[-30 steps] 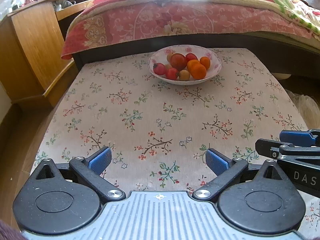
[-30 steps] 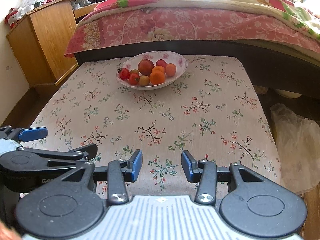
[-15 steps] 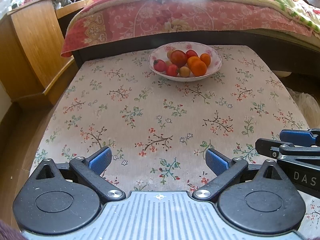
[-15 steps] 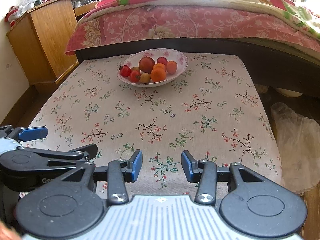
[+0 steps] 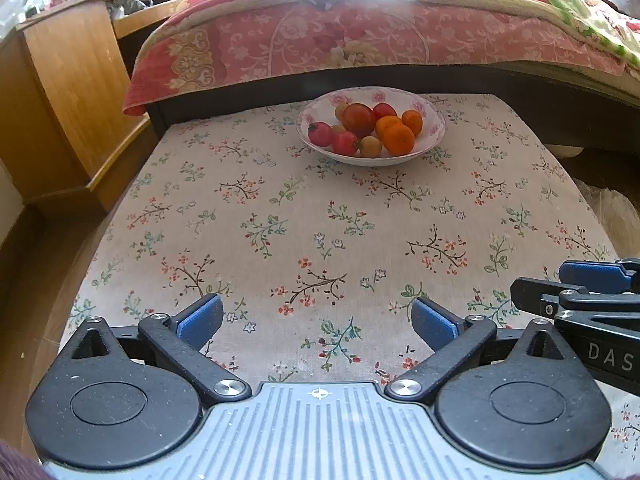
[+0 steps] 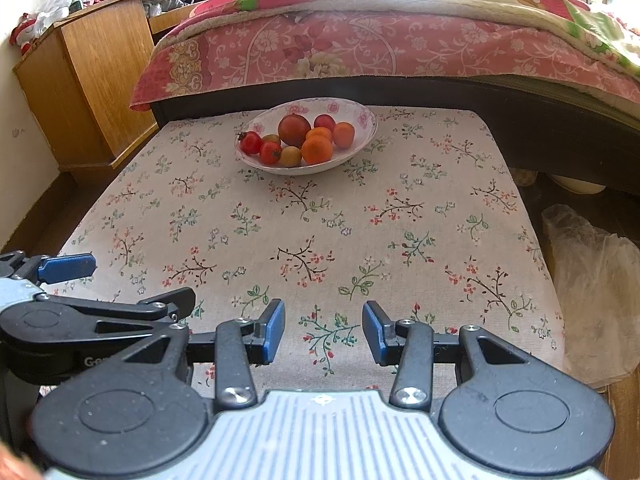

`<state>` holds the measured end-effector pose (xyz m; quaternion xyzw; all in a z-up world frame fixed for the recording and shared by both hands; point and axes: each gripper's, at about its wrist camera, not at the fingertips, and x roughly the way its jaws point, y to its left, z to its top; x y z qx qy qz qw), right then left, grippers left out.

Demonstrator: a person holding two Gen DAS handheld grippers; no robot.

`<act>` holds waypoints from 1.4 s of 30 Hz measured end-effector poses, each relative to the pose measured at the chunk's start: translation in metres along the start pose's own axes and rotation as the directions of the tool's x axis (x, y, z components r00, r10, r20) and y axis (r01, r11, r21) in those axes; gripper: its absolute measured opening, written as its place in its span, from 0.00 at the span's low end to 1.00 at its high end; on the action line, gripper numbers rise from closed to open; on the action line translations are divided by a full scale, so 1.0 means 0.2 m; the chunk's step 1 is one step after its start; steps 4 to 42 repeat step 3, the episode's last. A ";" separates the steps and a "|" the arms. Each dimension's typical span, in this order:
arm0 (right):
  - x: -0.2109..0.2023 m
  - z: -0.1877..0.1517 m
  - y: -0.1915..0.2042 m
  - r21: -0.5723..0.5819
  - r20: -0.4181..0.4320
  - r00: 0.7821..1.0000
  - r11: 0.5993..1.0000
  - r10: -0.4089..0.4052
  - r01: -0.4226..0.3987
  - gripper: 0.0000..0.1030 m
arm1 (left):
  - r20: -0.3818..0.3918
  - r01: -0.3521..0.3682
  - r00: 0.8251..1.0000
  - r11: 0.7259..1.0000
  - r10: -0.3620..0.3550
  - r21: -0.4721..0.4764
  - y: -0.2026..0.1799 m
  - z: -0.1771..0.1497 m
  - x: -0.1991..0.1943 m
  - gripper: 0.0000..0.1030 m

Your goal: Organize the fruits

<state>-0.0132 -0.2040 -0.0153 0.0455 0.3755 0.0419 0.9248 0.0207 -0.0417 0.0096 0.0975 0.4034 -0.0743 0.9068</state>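
I have both tools parked low over the near edge of the floral tablecloth [image 6: 320,216], and the fruit sits well apart from them at the far side, heaped in a shallow white bowl with pink flowers [image 6: 362,120] just in front of the bed [image 6: 400,48]. The left gripper [image 5: 318,318] stands with its jaws spread wide and nothing between them; the right gripper [image 6: 324,330] has a narrower gap, also empty, with only cloth showing between the blue pads. In the bowl I count small red tomatoes [image 6: 270,152] on the left, one larger dark red tomato [image 6: 294,130] at the middle, a small yellowish fruit [image 6: 291,156] near the front rim, and oranges [image 6: 317,150] on the right. I judge all of these light, round and smooth, so they can roll or squirt out of flat pads. The tomatoes look thin-skinned and soft, so I would close gently across their widest part; the oranges should take a firmer squeeze. I would take the top, outer pieces first, since pulling a lower one may set the heap rolling. The bowl looks like ceramic, stiff and breakable, and could slide on the cloth if nudged, so I would come in from above rather than push at its rim.
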 end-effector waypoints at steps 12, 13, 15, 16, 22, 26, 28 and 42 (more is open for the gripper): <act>0.00 0.00 0.00 0.002 -0.001 1.000 1.000 0.000 0.000 0.44 | -0.003 0.002 1.000 1.000 -0.002 -0.003 0.00 0.00 0.00 0.99; 0.00 0.00 0.00 0.002 -0.001 1.000 1.000 0.000 0.000 0.44 | -0.003 0.002 1.000 1.000 -0.002 -0.003 0.00 0.00 0.00 0.99; 0.00 0.00 0.00 0.002 -0.001 1.000 1.000 0.000 0.000 0.44 | -0.003 0.002 1.000 1.000 -0.002 -0.003 0.00 0.00 0.00 0.99; 0.00 0.00 0.00 0.002 -0.001 1.000 1.000 0.000 0.000 0.44 | -0.003 0.002 1.000 1.000 -0.002 -0.003 0.00 0.00 0.00 0.99; 0.00 0.00 0.00 0.002 -0.001 1.000 1.000 0.000 0.000 0.44 | -0.003 0.002 1.000 1.000 -0.002 -0.003 0.00 0.00 0.00 0.99; 0.00 0.00 0.00 0.002 -0.001 1.000 1.000 0.000 0.000 0.44 | -0.003 0.002 1.000 1.000 -0.002 -0.003 0.00 0.00 0.00 0.99; 0.00 0.00 0.00 0.002 -0.001 1.000 1.000 0.000 0.000 0.44 | -0.003 0.002 1.000 1.000 -0.002 -0.003 0.00 0.00 0.00 0.99; 0.00 0.00 0.00 0.002 -0.001 1.000 1.000 0.000 0.000 0.44 | -0.003 0.002 1.000 1.000 -0.002 -0.003 0.00 0.00 0.00 0.99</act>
